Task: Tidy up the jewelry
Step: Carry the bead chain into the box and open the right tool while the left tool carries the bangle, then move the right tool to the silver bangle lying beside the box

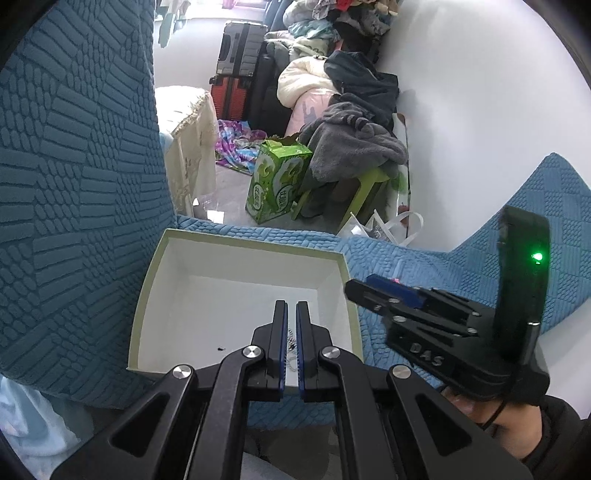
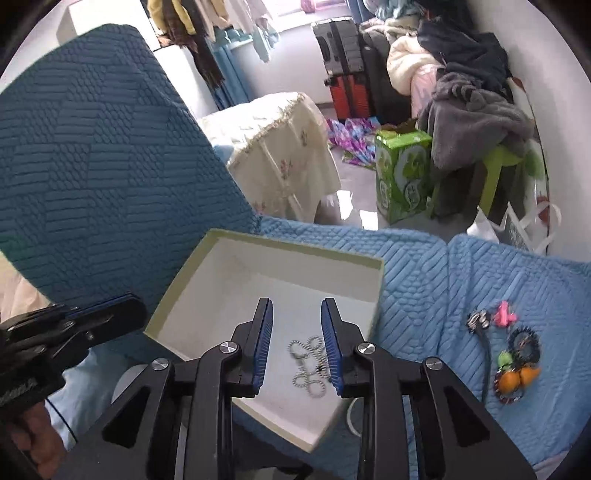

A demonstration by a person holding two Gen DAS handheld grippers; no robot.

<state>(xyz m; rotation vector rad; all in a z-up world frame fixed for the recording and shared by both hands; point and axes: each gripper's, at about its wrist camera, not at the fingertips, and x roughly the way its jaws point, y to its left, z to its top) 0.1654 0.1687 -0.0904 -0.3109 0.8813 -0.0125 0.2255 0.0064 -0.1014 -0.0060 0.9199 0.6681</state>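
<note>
A sofa [image 2: 461,266] in quilted blue fabric is carrying a square cardboard box [image 2: 295,243], pale green outside and white inside, near its front edge. A beaded silver chain [image 2: 308,363] is lying looped on the box floor. The left claw [image 1: 291,314] is sitting clenched over the box; the right claw [image 2: 296,314] is hanging released above the chain. Raised letters "DAS" are showing in the left view. Only the right view is showing small colourful trinkets [image 2: 511,354] towards the right end of the seat.

A lived-in home room: a blue quilted sofa cover [image 2: 424,266] fills the foreground, with suitcases [image 2: 341,66] and heaped clothes [image 2: 476,99] at upper right, hanging garments [image 2: 192,33] upper left.
</note>
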